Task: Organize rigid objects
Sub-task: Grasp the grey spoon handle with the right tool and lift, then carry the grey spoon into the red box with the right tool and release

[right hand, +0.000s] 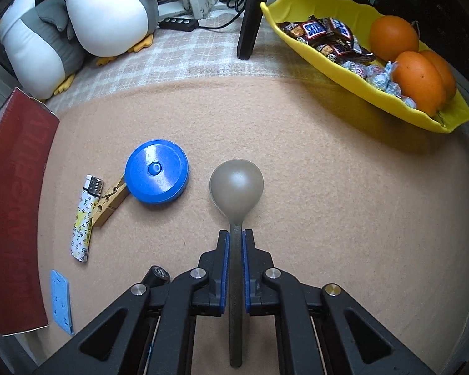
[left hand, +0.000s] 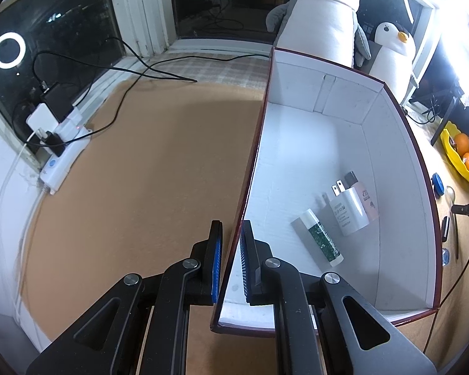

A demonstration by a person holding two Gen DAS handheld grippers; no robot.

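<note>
Fingers (right hand: 225, 243) clamp one spoon (right hand: 236, 184); box (left hand: 400, 187) holds three items

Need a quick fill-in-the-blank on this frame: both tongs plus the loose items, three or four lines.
1. The right tongs are shut on the handle of the ____.
2. The left tongs are shut on the side wall of the ____.
3. The clothespin lies between the lighter and the blue round ____.
4. The yellow tray holds sweets and three ____.

Missing words: spoon; box; tape measure; oranges
</note>
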